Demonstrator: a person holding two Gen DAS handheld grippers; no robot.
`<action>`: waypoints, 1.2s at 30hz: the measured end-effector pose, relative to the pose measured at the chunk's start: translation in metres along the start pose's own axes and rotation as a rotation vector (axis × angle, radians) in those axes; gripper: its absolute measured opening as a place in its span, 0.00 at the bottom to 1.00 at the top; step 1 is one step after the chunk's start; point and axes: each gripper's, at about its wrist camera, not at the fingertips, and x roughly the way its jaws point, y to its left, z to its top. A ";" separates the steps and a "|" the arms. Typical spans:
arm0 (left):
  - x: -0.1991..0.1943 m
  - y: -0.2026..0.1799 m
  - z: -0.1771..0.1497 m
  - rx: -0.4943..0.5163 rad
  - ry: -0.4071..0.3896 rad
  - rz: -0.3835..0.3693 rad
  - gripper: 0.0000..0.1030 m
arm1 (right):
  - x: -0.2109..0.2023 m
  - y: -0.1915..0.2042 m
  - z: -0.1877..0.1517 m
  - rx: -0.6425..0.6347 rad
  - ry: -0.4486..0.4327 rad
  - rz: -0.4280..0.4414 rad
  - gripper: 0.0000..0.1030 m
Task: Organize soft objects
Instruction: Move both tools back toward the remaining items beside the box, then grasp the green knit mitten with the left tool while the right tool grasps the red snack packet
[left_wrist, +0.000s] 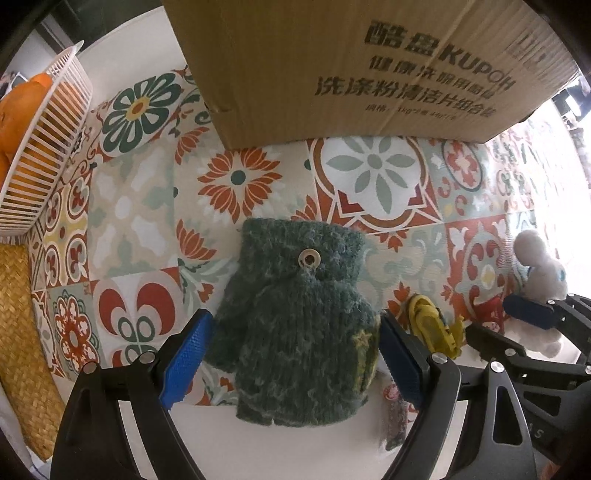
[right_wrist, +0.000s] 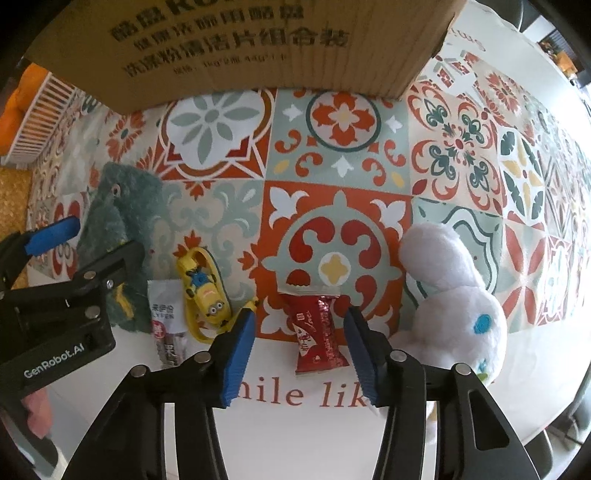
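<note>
We see the left gripper low over the bench, angled fwd & down, blue pads spread wide w/ the green knit glove lying flat between them. Left pad sits just beside the glove's edge, right pad at its other edge; can't tell if either pad touches the wool. Glove cuff points back toward the camera, button end away toward the cardboard box.

Right gripper hovers low too, pads apart, straddling a red candy wrapper that lies between them w/o clear contact. White plush bunny sits just right of its right finger, ears toward the box. To its left: yellow minion strap toy, then a white snack packet, then the glove.

All rest on a patterned tile-print cloth over the bench. Far left, a white slatted basket w/ oranges, next to a woven mat.
</note>
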 end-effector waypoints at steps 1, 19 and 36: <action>0.003 0.000 0.001 -0.002 0.004 0.013 0.86 | 0.000 -0.001 0.001 0.004 0.001 -0.001 0.47; 0.014 0.007 -0.008 -0.017 -0.023 0.071 0.43 | 0.015 -0.006 0.000 0.015 -0.033 -0.013 0.27; -0.043 0.008 -0.049 -0.025 -0.098 0.002 0.34 | -0.023 0.008 -0.014 -0.023 -0.146 -0.011 0.25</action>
